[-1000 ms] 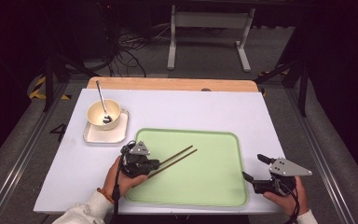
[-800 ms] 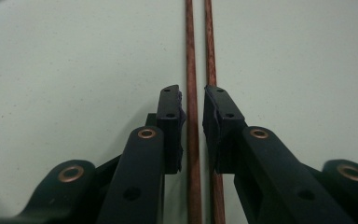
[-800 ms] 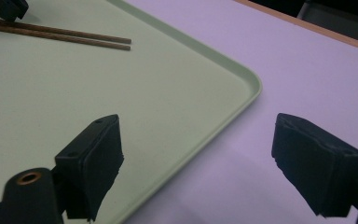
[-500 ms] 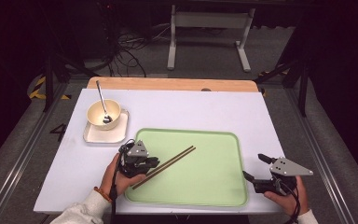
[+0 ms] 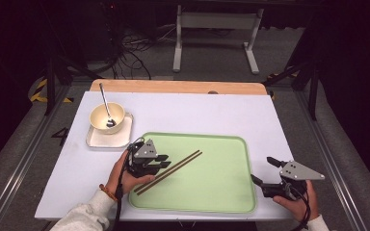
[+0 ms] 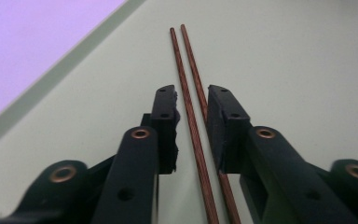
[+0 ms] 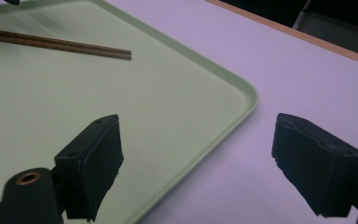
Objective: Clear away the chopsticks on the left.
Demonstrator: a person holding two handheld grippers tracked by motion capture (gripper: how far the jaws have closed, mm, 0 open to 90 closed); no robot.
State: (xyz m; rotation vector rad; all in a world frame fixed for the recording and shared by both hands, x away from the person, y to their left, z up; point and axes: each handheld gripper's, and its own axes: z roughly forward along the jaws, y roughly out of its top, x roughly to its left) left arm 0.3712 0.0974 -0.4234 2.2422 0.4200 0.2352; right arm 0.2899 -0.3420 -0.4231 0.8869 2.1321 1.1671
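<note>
- In the high view, the left tool point(image 5: 166, 161) lay low over the left part of the green tray point(image 5: 221, 187), with the pair of chopsticks point(image 5: 169, 172) running slantwise beneath its tip and out past it toward the tray's middle.
- That view alone took in the bowl point(image 5: 107, 117) with a spoon point(image 5: 105, 102) in it, on a small white dish point(image 5: 107, 138) beyond the left tool, and the right tool point(image 5: 266, 172), well apart from the chopsticks at the tray's right edge on the white surface point(image 5: 197, 113).
- The left gripper view gave the close detail: the chopsticks point(image 6: 193, 126) lay side by side on the tray point(image 6: 307, 70) between the two pads. The jaws had just been opening, stood slightly apart, and no longer pressed the sticks.
- The right gripper view showed the right tool point(image 7: 223, 144) spread wide and empty, one jaw over the tray's corner point(image 7: 223, 98), the other over the surface point(image 7: 279, 79); the chopstick tips point(image 7: 74, 45) lay far ahead to its left.
</note>
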